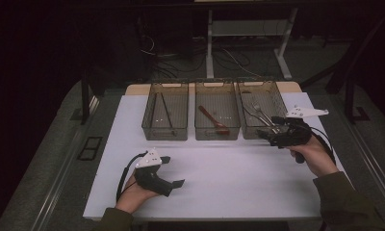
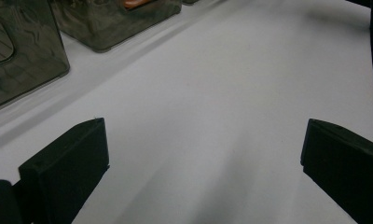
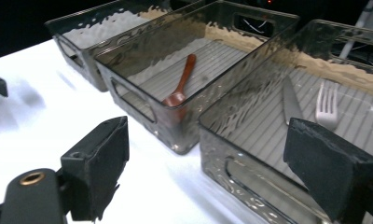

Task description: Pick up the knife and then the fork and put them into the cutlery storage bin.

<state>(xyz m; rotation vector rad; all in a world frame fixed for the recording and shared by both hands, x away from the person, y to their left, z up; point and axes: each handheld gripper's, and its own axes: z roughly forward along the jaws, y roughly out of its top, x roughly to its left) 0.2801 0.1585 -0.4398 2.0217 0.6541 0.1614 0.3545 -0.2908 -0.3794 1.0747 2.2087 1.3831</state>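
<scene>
three clear bins [image 1: 165,126] stand in a row on one white table [image 1: 219,183]. the left bin holds two dark chopsticks [image 1: 167,111], the middle bin one wooden spoon [image 1: 213,120], the right bin one fork [image 3: 328,104] and one knife [image 3: 291,100]. two grippers [image 1: 173,171] are out.

**Both grippers open, hands apart**

Left gripper [image 1: 173,171] held low at the near left, jaws spread wide, nothing between them, hand [image 1: 133,195] wrapped round the grip. Right gripper [image 1: 267,134] stretched forward at the far right, jaws wide apart and empty, hand [image 1: 315,156] behind, sleeve at the wrist.
</scene>
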